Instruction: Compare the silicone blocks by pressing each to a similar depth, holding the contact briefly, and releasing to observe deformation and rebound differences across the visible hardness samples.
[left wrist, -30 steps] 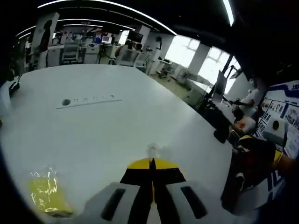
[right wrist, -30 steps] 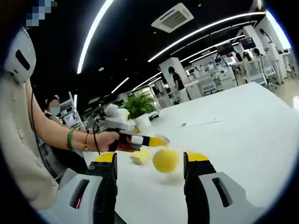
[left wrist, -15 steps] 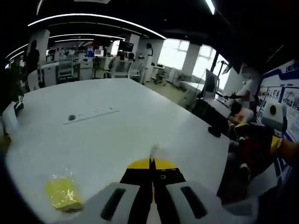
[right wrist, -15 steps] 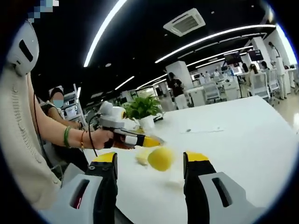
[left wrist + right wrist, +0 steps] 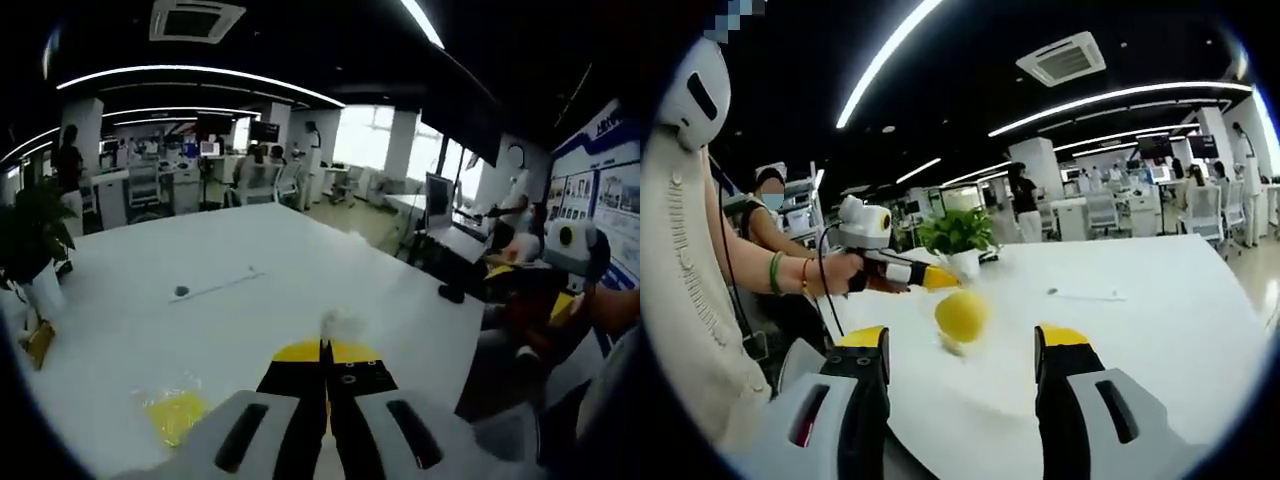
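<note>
Between the right gripper (image 5: 962,350)'s released jaws sits a round yellow block (image 5: 961,316), no long axis; left gripper (image 5: 324,362) jaws clenched.

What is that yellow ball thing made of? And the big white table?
The yellow ball looks like soft matte silicone or rubber: smooth, dull, no sharp glints, though the look alone can't prove softness. The table looks like a hard, smooth white laminate or painted top, faintly glossy, with light sheen across it.
</note>
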`<state>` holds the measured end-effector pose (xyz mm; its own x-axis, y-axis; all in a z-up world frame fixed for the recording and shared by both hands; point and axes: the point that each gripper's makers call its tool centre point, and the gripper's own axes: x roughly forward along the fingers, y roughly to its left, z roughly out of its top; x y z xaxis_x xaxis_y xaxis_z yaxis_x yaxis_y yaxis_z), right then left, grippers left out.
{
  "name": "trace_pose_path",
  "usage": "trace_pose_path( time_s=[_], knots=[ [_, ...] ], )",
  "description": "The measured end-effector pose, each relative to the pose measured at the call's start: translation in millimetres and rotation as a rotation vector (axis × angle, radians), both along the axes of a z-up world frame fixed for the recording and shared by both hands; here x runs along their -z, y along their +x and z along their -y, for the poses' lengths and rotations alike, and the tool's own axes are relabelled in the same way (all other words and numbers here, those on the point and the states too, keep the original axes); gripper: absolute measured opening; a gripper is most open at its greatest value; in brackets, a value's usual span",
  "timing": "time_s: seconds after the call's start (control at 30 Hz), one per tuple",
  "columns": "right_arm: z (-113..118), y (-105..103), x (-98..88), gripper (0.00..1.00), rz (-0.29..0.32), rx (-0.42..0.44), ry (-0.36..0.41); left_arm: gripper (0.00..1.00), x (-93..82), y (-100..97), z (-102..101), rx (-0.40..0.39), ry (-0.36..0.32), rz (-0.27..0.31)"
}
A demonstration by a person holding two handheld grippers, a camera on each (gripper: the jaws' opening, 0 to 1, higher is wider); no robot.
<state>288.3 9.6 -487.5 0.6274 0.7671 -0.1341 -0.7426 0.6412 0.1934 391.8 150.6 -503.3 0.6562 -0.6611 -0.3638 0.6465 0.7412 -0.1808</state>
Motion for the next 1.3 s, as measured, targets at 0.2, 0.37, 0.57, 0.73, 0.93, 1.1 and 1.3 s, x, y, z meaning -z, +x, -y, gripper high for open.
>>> trace_pose_path(
  time_s=[0.2, 0.37, 0.57, 0.73, 0.93, 1.1, 1.3],
  knots=[
    [-9, -9, -5.0, 0.55, 0.022, -0.029, -0.041, 0.0, -18.9, -20.8, -13, 0.032, 0.011, 0.033],
    [-16, -16, -1.8, 0.57, 0.037, -0.075, -0.123, 0.0, -34.2, -32.7, -24, 0.049, -0.011, 0.054],
    [-22, -17, -4.0, 0.57, 0.057, -0.118, -0.191, 0.0, -52.9, -43.9, -32, 0.084, -0.003, 0.082],
    [-24, -13, -13.8, 0.58, 0.082, -0.15, -0.228, 0.0, -69.1, -50.0, -38, 0.108, 0.007, 0.101],
    [-38, 3, -32.3, 0.6, 0.129, -0.242, -0.295, 0.0, -83.2, -50.4, -41, 0.135, 0.007, 0.111],
    [-56, 18, -42.3, 0.64, 0.137, -0.344, -0.355, 0.0, -87.5, -47.1, -42, 0.147, 0.018, 0.114],
    [-88, 39, -50.9, 0.64, 0.159, -0.491, -0.441, 0.0, -88.5, -41.3, -43, 0.164, 0.044, 0.118]
  ],
)
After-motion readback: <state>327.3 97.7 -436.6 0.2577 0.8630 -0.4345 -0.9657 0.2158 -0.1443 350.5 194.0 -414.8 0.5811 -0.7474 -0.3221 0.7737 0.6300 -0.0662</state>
